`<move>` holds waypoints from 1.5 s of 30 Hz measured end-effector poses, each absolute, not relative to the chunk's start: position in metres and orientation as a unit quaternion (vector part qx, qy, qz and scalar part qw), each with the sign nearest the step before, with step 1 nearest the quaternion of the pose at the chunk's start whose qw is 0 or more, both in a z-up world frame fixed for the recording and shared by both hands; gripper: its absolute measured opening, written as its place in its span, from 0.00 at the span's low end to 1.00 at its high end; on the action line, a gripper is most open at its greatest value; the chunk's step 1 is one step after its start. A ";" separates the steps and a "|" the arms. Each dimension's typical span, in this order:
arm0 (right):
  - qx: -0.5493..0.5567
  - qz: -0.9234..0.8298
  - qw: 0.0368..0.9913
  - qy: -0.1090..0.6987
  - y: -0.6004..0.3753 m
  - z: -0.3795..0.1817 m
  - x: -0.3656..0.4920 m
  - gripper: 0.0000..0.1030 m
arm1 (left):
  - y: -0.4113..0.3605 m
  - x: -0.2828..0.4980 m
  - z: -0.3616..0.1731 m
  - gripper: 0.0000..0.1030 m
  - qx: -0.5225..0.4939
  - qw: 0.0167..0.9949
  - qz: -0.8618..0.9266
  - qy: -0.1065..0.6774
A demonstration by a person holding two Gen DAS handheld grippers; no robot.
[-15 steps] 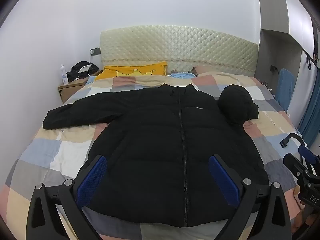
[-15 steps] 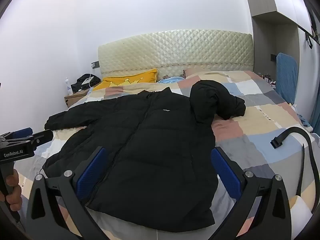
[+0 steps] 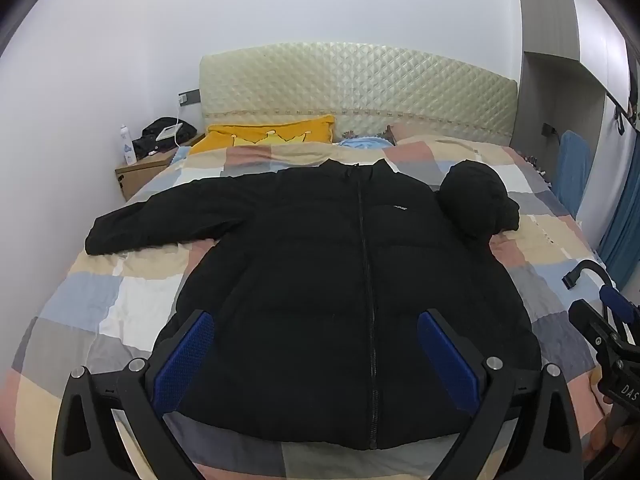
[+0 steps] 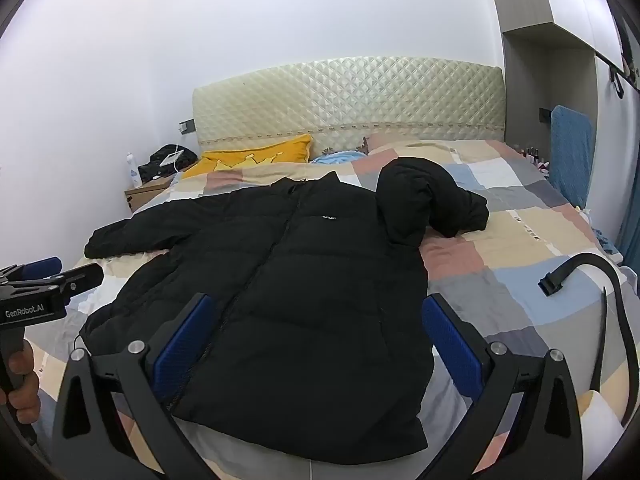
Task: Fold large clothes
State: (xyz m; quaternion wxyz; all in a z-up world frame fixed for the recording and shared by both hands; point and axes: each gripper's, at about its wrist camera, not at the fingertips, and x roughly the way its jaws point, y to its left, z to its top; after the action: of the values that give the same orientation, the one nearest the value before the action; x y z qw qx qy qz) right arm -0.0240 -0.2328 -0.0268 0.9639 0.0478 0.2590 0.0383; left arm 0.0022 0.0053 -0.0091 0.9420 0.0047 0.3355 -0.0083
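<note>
Left wrist view: black puffer jacket (image 3: 352, 300) spread front-up and zipped on the patchwork quilt (image 3: 100, 300) of the bed, collar toward the quilted headboard (image 3: 360, 92). One sleeve (image 3: 168, 220) stretched flat toward the nightstand (image 3: 140, 172) side; the other sleeve (image 3: 480, 204) bunched in a heap at the opposite shoulder. Left gripper (image 3: 316, 356) poised over the hem, blue pads wide apart, grasping nothing. Right gripper's body visible at the edge, near a black strap (image 3: 580, 272).

Right wrist view: same jacket (image 4: 280, 300), the crumpled sleeve (image 4: 432, 204) lying partly on the quilt (image 4: 520, 240) beside the shoulder. Right gripper (image 4: 316, 344) also released, pads spread, hovering near the hem corner with nothing between them. Left gripper (image 4: 52, 276) off to the side, jaws hard to read from here. Yellow pillow (image 4: 256, 156) and black strap (image 4: 580, 276) well apart from the garment.

Judged step: the very start, no fold made yet. Next move likely calls for lowering onto a sleeve, probably the crumpled one, pinching the thick padded fabric firmly, and laying it across the chest.
</note>
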 end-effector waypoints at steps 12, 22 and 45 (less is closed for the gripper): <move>0.039 0.028 0.963 0.263 -0.233 -0.030 -0.017 1.00 | 0.004 0.002 -0.011 1.00 -0.001 0.940 -0.012 0.341; 0.041 0.027 0.964 0.260 -0.234 -0.030 -0.019 1.00 | 0.002 0.004 -0.014 1.00 0.002 0.939 -0.017 0.344; 0.041 0.026 0.965 0.259 -0.232 -0.030 -0.020 1.00 | 0.008 0.005 -0.012 1.00 0.000 0.941 -0.013 0.338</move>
State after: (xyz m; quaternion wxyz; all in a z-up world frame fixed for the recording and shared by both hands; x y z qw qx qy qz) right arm -0.0195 -0.2320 -0.0298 0.9645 0.0413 0.2595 0.0264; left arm 0.0047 0.0076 -0.0118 0.9409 -0.0003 0.3384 -0.0127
